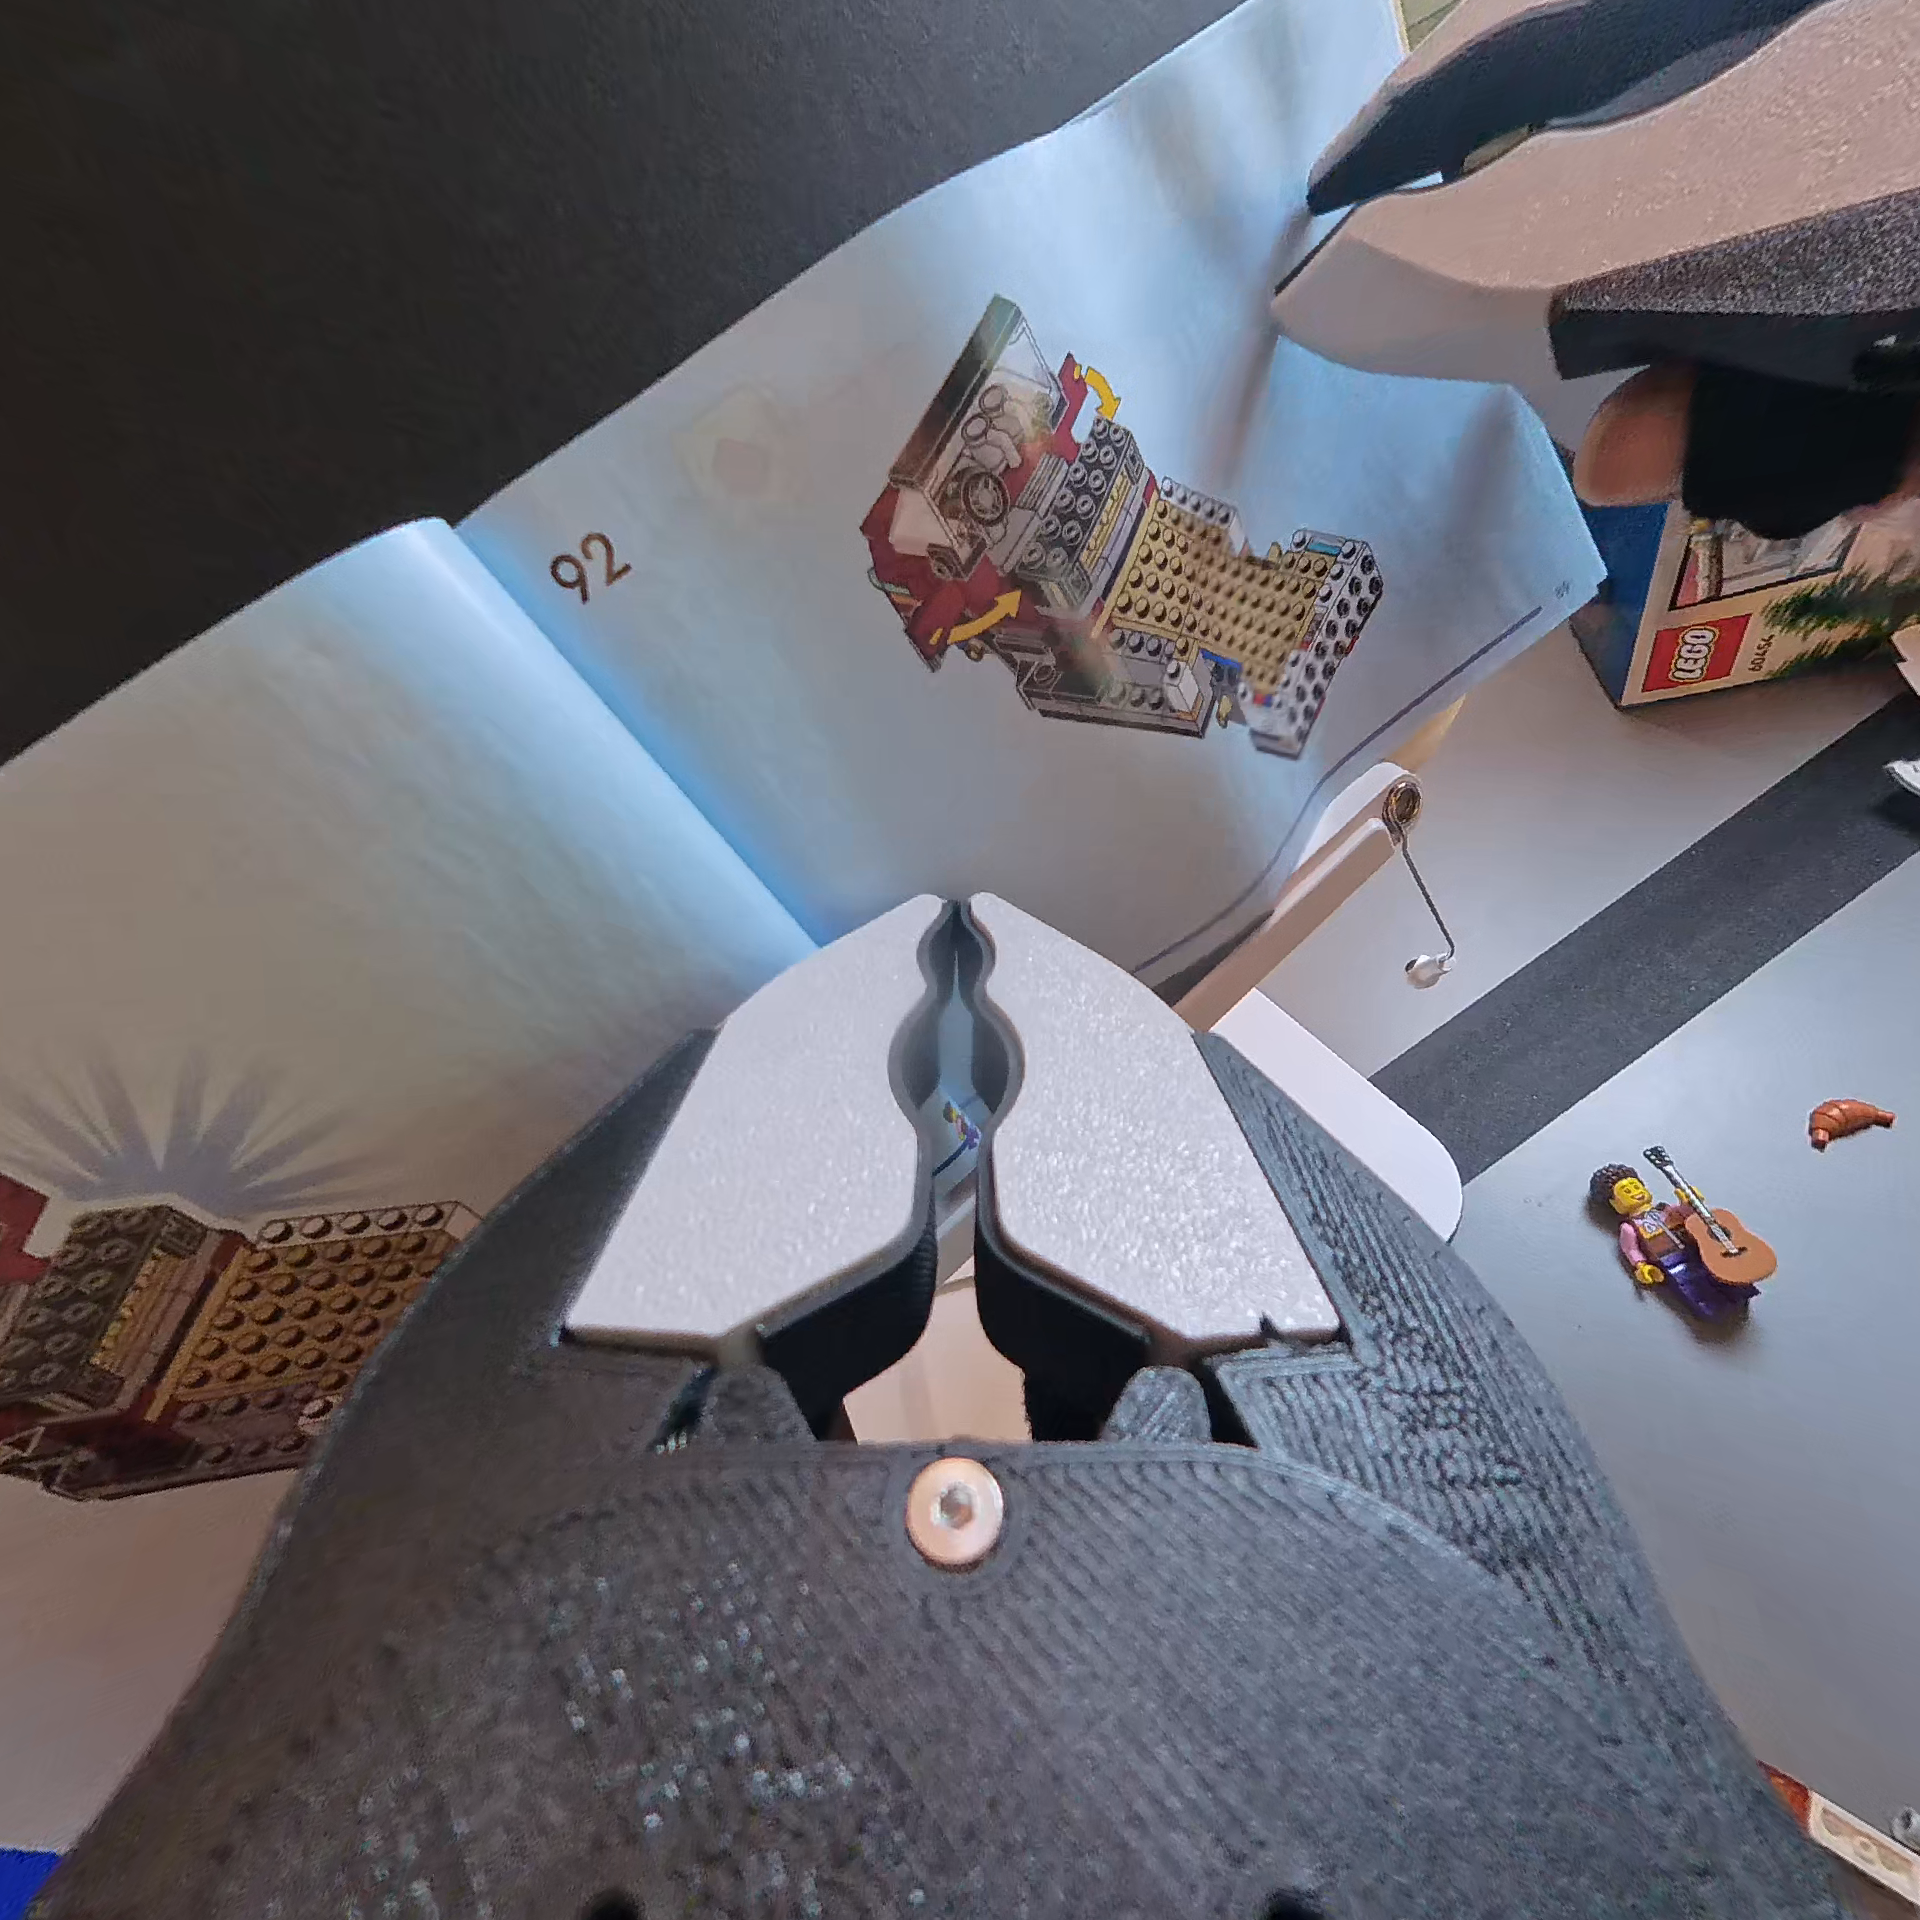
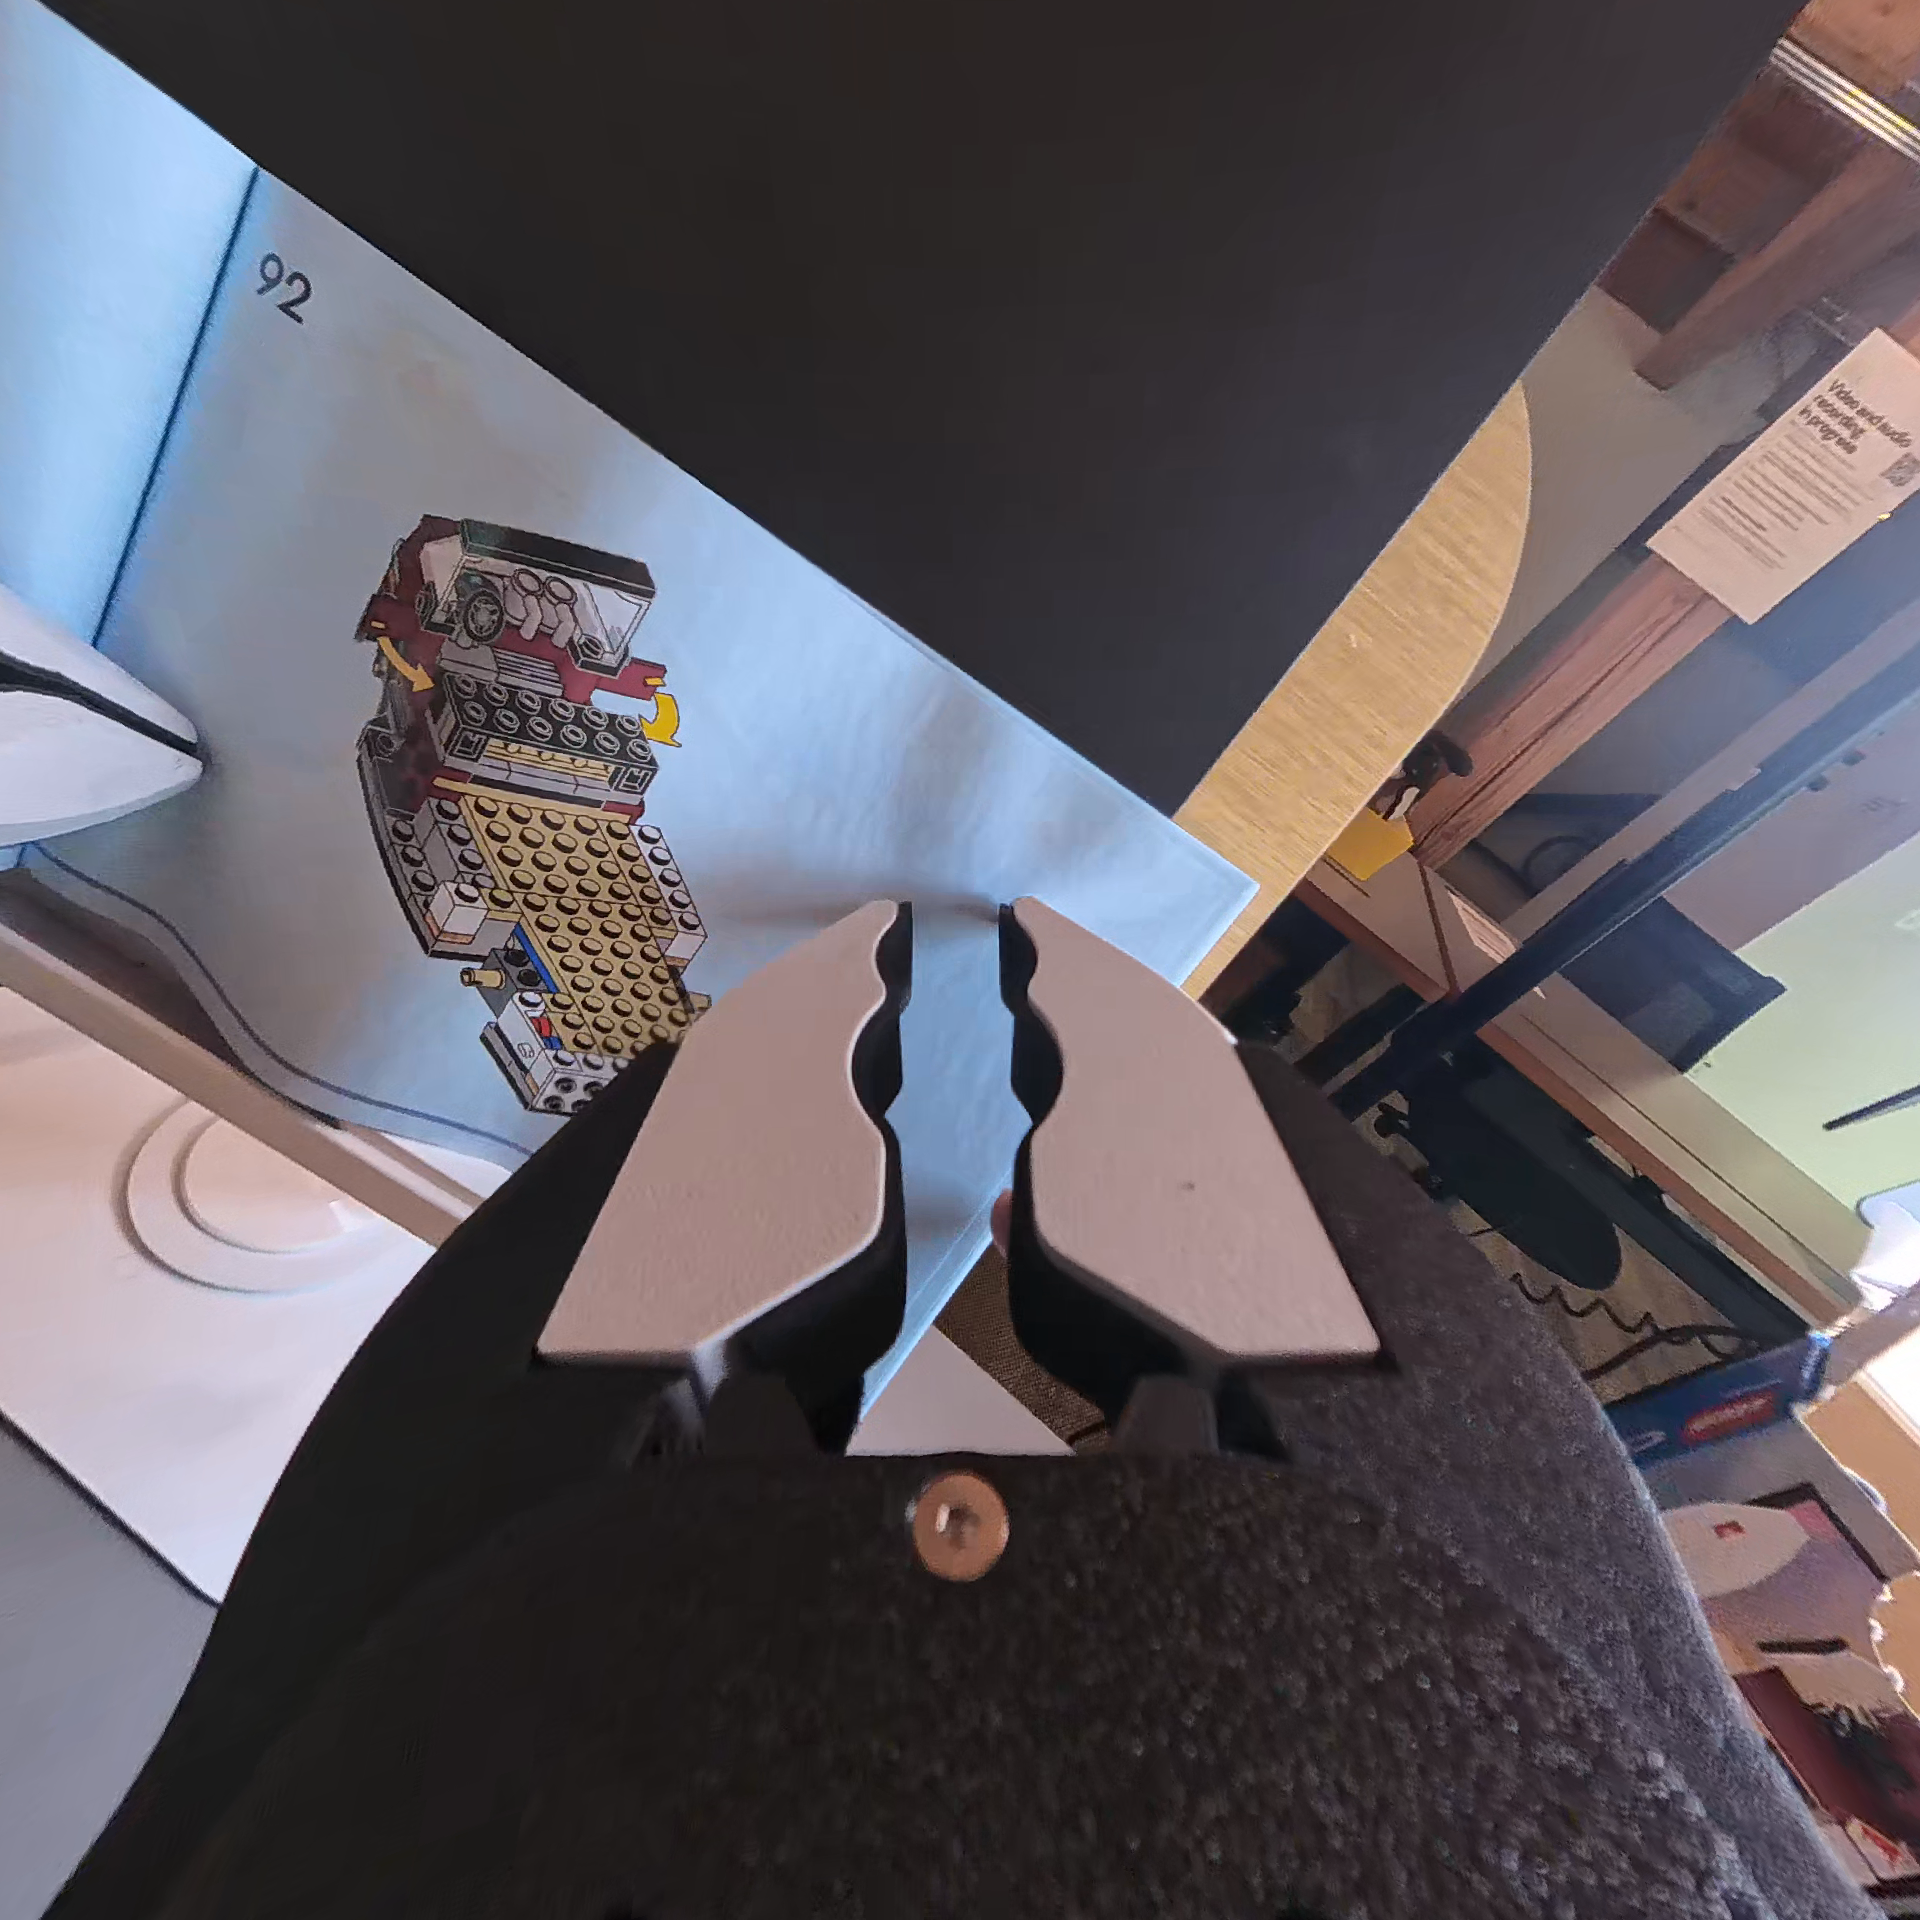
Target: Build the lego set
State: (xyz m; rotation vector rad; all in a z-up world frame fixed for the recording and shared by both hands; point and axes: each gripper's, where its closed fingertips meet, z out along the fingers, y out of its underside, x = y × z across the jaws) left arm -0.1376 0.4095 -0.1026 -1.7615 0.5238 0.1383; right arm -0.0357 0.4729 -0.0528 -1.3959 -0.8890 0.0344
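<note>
On the booklet (image 1: 436, 831): left gripper (image 1: 961, 914) fingers pinch its page; right gripper (image 2: 956, 920) fingers slightly apart.

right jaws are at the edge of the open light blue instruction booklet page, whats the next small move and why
Probably close the right gripper on the light blue paper instruction booklet: its page edge shows in the gap between the jaws, which stand apart and do not press it. The left gripper is already shut at the booklet's lower edge.

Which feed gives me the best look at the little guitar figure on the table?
The left wrist view: the minifigure with a guitar lies in plain sight on the grey table, near a croissant piece. The right wrist view does not show it.
</note>
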